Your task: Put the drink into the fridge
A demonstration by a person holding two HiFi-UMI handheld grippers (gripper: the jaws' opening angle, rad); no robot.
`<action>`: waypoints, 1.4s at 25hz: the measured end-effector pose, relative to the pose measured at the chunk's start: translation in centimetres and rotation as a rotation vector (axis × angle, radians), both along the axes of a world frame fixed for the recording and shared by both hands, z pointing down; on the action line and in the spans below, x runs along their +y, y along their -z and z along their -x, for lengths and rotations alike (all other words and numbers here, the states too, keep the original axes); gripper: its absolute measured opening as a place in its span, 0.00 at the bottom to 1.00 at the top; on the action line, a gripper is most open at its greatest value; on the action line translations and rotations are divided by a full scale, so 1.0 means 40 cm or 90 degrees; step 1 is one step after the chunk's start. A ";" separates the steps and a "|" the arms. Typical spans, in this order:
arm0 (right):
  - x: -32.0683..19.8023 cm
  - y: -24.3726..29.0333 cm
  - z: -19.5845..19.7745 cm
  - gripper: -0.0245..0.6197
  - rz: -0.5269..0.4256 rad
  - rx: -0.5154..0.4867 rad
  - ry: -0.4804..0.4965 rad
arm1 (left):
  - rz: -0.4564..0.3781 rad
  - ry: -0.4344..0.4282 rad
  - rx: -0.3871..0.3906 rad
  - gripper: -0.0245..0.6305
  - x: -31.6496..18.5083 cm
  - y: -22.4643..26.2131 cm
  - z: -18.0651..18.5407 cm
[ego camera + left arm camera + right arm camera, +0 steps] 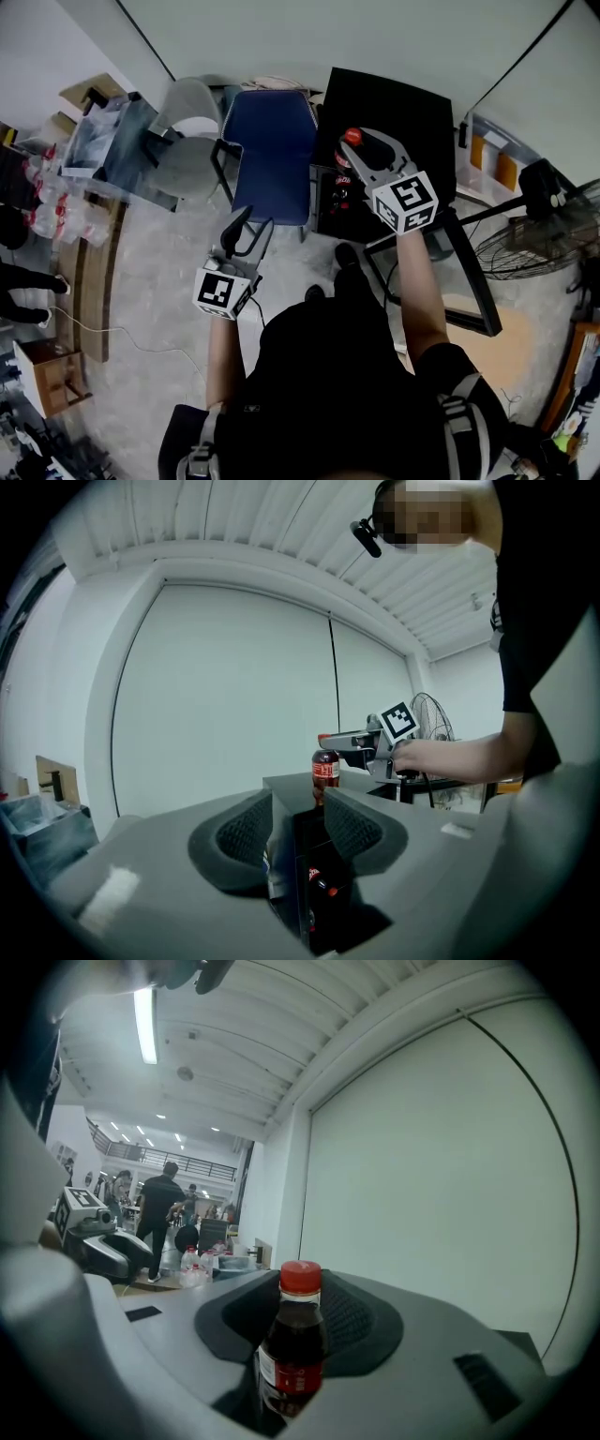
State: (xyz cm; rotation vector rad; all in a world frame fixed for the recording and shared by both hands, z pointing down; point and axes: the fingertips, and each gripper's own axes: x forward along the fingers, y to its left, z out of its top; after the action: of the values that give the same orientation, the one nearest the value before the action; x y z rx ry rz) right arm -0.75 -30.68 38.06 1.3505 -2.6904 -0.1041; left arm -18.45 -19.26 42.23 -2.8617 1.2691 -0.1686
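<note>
My right tongs (367,150) grip the drink (352,138), a dark bottle with a red cap, by its body; it stands upright, cap up, in the air over the front edge of the black fridge (394,103); the fridge's open front lies lower, below the bottle, so I think the bottle must go down and then in; my left tongs (246,228) are open and hold nothing, off the fridge's front left corner; the right tongs are nearer.
</note>
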 end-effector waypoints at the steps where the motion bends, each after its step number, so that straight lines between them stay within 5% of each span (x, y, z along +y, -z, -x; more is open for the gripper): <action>1: 0.009 0.000 0.002 0.25 -0.001 0.000 -0.001 | -0.001 -0.002 0.000 0.30 0.006 0.000 0.002; 35: 0.210 -0.210 0.025 0.25 0.032 0.009 0.008 | 0.047 -0.040 0.001 0.30 0.041 -0.105 -0.009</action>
State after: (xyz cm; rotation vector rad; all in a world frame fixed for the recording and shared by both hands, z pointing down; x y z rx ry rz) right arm -1.74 -22.26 46.45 1.3126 -2.6714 -0.0461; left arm -18.09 -17.63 46.42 -2.9594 1.1952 -0.2177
